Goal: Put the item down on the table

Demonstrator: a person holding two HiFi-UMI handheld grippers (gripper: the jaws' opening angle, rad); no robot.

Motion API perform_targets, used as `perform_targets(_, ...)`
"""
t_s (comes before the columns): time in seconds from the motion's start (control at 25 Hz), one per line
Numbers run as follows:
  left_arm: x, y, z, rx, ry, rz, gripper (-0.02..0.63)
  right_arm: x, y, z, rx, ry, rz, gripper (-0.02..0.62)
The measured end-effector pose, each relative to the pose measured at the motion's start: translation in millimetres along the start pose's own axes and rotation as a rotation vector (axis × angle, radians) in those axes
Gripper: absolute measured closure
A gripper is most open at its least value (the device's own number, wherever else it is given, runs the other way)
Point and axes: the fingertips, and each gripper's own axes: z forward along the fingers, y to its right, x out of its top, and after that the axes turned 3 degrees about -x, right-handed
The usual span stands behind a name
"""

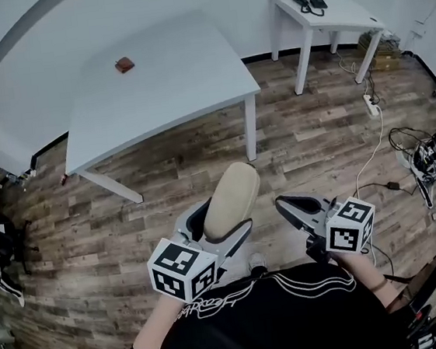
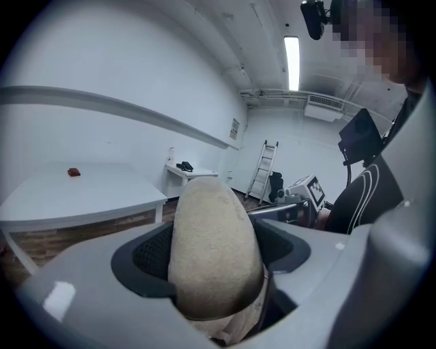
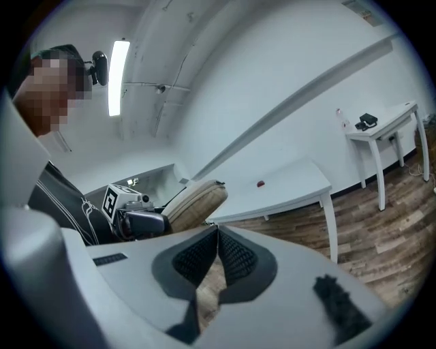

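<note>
My left gripper (image 1: 222, 228) clamps the beige oval padded fabric item (image 1: 232, 192), long axis pointing ahead toward the white table (image 1: 175, 73), well apart; right gripper (image 1: 285, 203) jaws pressed together, empty.

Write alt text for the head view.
The left gripper grips a beige oval item above a wood floor; the right gripper is shut and empty. Ahead stands a white table with a small red object on it.
</note>
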Motion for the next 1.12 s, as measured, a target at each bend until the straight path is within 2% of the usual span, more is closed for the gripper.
perform_targets(0.2, 45.4, -79.9, 25.2, 0.02, 0.006, 0.037, 0.227, 55.6, 42.6, 66.8, 0.001, 0.016, -0.012, 0.588)
perform_targets(0.4, 55.2, -129.9, 44.3, 0.049, 0.011, 0.007, 0.227, 77.3, 64.7, 102.1, 0.032, 0.026, 0.0, 0.588)
perform_targets(0.68, 66.7, -198.6, 78.9, 0.086, 0.003, -0.05, 0.227, 109.9, 110.4, 162.2, 0.081, -0.018, -0.018, 0.588)
perform_targets(0.8, 78.7, -238.5, 97.9, 0.114, 0.004, -0.064, 0.227, 123.2, 141.0, 196.4, 0.091, -0.046, -0.024, 0.588)
perform_targets(0.96, 93.6, -295.3, 127.8, 0.144, -0.004, -0.105, 0.227, 142.7, 193.6, 238.7, 0.066, -0.089, -0.016, 0.588)
perform_targets(1.12, 108.4, -359.0, 154.6, 0.201, -0.014, -0.11, 0.227, 162.1, 243.1, 278.7, 0.046, -0.127, -0.009, 0.588)
